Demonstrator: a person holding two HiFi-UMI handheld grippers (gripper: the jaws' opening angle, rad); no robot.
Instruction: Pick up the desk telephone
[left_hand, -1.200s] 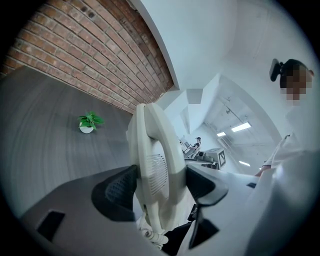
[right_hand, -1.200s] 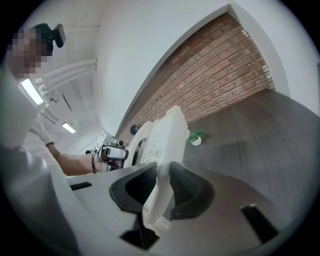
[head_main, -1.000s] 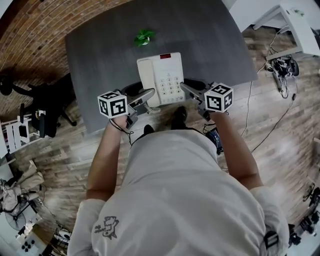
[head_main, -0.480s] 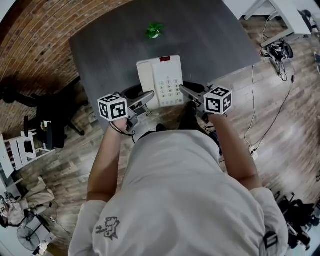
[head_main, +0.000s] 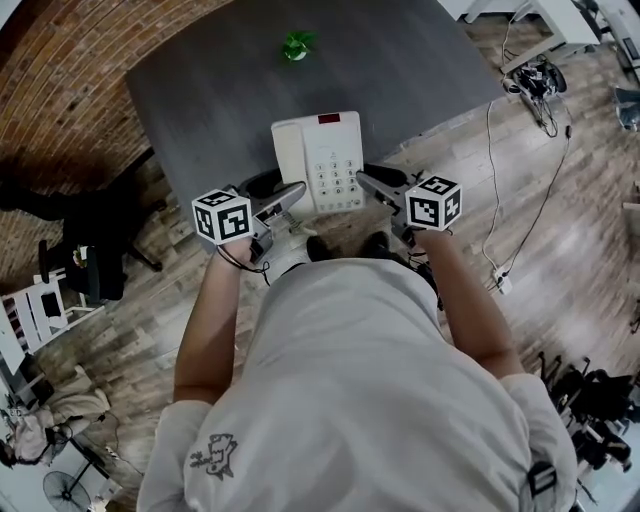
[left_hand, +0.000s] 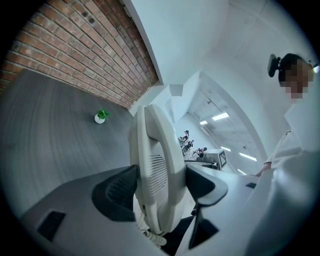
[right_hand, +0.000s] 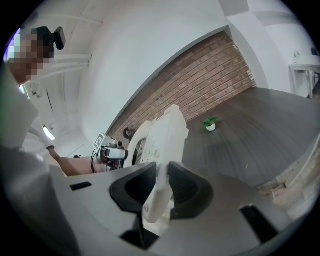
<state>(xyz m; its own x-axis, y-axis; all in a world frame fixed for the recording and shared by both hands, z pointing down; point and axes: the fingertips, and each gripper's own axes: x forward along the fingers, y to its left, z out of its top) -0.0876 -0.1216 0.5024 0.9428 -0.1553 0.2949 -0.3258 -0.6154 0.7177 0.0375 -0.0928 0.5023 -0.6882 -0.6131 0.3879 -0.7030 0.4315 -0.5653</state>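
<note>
The white desk telephone (head_main: 318, 160) with its keypad and red display is held between both grippers over the near edge of the dark grey table (head_main: 200, 90). My left gripper (head_main: 290, 195) is shut on its handset side. In the left gripper view the handset (left_hand: 155, 165) stands between the two dark pads of the left gripper (left_hand: 160, 186), and a coiled cord hangs below. My right gripper (head_main: 372, 183) is shut on the phone's right edge. In the right gripper view the thin white edge of the telephone (right_hand: 162, 140) is pinched in the right gripper (right_hand: 162, 189).
A small green plant in a white pot (head_main: 295, 45) stands at the table's far side. A brick wall runs behind the table. A black chair (head_main: 90, 250) sits on the wooden floor at the left. Cables (head_main: 540, 80) lie on the floor at the right.
Both grippers have drawn the telephone back from the plant toward the table's near edge. Neither grip has changed.
</note>
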